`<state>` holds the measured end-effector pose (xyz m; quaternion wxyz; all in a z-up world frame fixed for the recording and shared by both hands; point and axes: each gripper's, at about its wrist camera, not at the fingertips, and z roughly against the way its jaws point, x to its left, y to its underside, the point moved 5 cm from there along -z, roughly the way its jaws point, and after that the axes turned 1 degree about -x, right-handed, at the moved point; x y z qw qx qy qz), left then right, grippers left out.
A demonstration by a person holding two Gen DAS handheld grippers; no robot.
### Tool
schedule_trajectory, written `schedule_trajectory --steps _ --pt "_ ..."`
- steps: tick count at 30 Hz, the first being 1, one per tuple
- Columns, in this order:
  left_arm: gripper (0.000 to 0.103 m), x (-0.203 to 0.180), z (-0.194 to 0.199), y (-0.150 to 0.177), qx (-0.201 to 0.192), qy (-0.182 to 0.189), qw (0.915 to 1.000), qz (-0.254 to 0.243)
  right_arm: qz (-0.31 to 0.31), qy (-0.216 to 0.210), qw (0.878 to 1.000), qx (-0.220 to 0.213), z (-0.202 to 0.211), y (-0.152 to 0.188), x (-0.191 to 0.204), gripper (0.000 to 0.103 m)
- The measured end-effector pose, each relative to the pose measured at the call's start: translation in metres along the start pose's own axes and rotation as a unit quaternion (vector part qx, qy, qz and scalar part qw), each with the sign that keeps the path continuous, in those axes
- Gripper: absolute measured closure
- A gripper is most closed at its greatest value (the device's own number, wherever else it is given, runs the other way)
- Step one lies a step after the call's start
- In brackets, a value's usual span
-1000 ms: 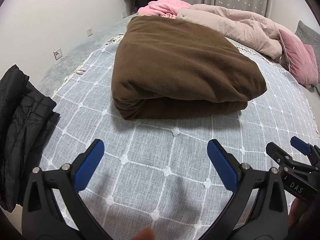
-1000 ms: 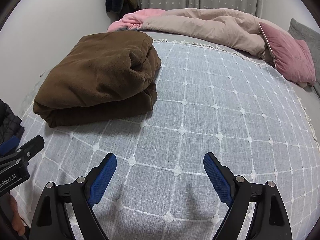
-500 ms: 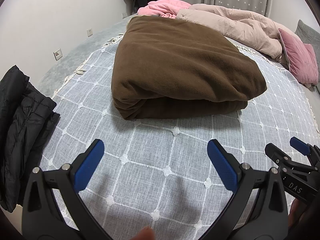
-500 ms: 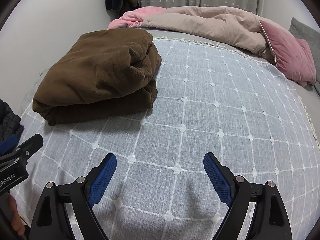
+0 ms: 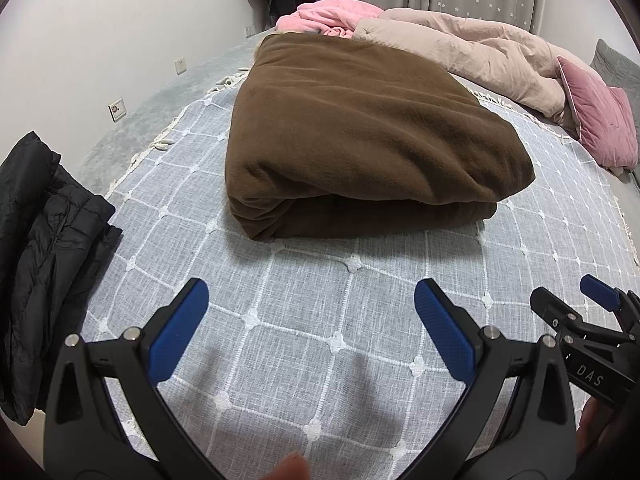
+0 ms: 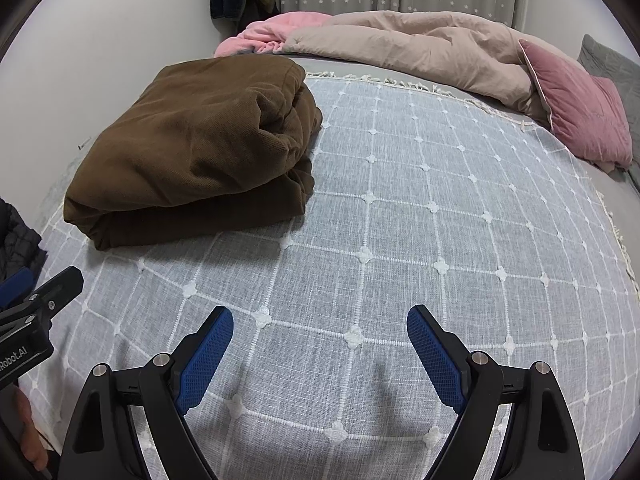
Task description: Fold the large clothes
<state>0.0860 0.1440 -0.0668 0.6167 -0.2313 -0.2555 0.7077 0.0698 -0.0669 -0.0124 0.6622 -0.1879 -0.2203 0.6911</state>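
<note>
Landmark = brown folded garment (image 5: 368, 136).

Bed cover (image 5: 320, 320), grey with a white grid, carries everything. The garment sits on it as 1 thick folded bundle, rounded fold edge toward the cameras, layers roughly squared. Fold looks done or nearly so, my read.

Beige duvet (image 5: 480, 48) and pink blanket (image 5: 332, 20) are heaped behind the garment; pink cushion (image 6: 580, 116) is off to its right, well apart. Black puffer jacket (image 5: 40, 248) hangs over the bed edge, left of the garment and nearer the cameras.

Left gripper (image 5: 312, 312): jaws wide, nothing between them, over bare cover in front of the garment. Right gripper (image 6: 320, 336): same, wide and empty, front-right of the garment.

Risks:
- Pinching only the top layer lifts it and the bundle unrolls.
- Thick fleece may spring back if another fold goes in.
- Jaw tips could snag the cover's weave and drag it.

Versus the earlier frames: no change. Both tools are where they were, same spread, garment unmoved.
</note>
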Motion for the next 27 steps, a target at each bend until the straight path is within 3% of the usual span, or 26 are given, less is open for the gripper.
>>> schedule_trajectory --steps 15,21,27 --pt "0.001 -0.002 -0.002 0.001 0.004 -0.001 1.0000 -0.008 0.000 0.000 1.000 0.001 0.000 0.000 0.000 0.013" --pt "0.001 -0.003 -0.007 0.002 0.023 0.021 0.9995 0.006 0.002 0.002 1.000 0.001 -0.001 0.000 0.000 0.013" --pt "0.001 -0.009 -0.013 0.007 0.029 -0.002 0.9996 0.000 0.008 0.001 1.000 0.000 -0.003 0.004 0.005 0.013"
